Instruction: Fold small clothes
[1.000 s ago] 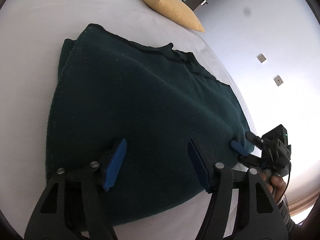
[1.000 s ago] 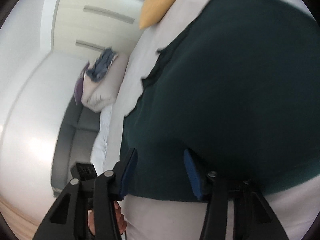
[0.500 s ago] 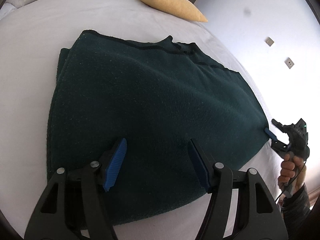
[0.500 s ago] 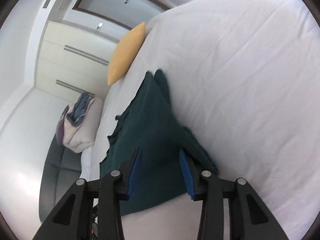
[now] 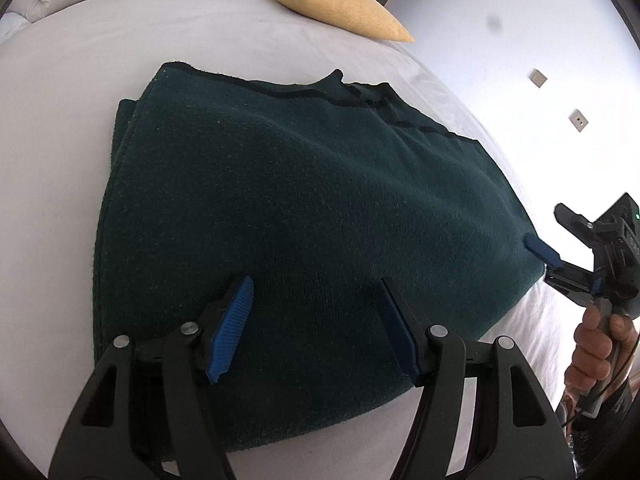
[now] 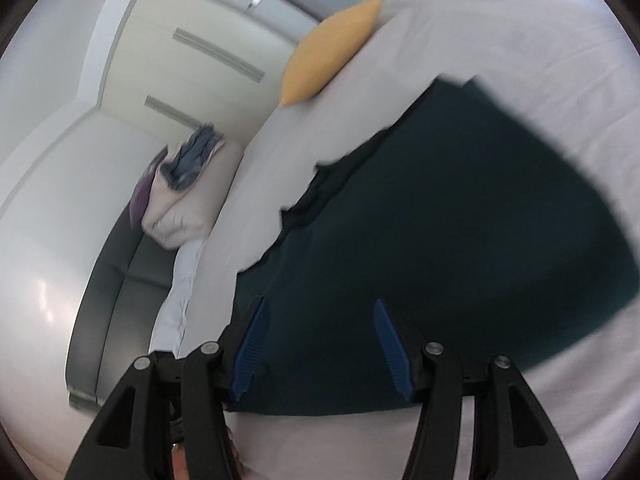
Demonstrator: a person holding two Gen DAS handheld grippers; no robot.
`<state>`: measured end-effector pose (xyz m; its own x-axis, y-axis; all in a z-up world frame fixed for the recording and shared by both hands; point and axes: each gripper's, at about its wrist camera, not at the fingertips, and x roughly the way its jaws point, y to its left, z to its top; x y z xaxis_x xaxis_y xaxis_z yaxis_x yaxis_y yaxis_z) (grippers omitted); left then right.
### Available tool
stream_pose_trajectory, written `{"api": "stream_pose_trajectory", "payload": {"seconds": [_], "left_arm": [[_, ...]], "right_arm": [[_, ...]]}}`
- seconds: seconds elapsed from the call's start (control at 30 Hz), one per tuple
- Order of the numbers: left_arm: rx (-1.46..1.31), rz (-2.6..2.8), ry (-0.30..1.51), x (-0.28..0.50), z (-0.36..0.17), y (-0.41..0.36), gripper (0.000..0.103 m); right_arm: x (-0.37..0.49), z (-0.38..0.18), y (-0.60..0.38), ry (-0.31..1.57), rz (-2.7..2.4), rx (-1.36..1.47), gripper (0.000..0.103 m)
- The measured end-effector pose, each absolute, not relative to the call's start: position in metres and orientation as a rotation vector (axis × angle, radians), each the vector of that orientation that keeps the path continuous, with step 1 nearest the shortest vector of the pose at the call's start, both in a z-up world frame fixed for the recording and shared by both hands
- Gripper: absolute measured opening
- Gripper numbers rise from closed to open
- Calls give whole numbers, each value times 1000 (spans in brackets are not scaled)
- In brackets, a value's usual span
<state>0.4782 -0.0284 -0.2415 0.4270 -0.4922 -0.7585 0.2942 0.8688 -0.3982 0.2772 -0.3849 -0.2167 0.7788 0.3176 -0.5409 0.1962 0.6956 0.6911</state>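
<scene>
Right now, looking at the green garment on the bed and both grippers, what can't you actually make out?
- Right wrist view: motion blur smears the dark green garment, so its far edges are unclear.
- Left wrist view: the right gripper sits at the garment's corner; contact can't be told, and its lower finger is hidden.
- Left wrist view: the left gripper covers the garment's near hem.
- Both views: the yellow pillow label is too small to read.

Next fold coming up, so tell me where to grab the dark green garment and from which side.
Take the dark green garment at its near edge, coming in low from the near side of the white bed. That edge lies nearest the left gripper, and the layers stack there.
</scene>
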Motion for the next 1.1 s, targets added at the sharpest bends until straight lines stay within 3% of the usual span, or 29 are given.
{"api": "stream_pose_trajectory", "payload": {"seconds": [0.17, 0.57, 0.77, 1.1], "left_arm": [[-232, -511, 1017, 478, -241, -23, 63], [-397, -497, 982, 448, -238, 37, 63], [-569, -427, 955, 424, -233, 92, 63], [-1017, -428, 960, 371, -257, 118, 71]], "right_arm": [[298, -237, -377, 772, 79, 807, 60], [253, -238, -439, 683, -43, 890, 59], [229, -228, -460, 613, -124, 951, 68], [256, -217, -406, 650, 42, 926, 68]]}}
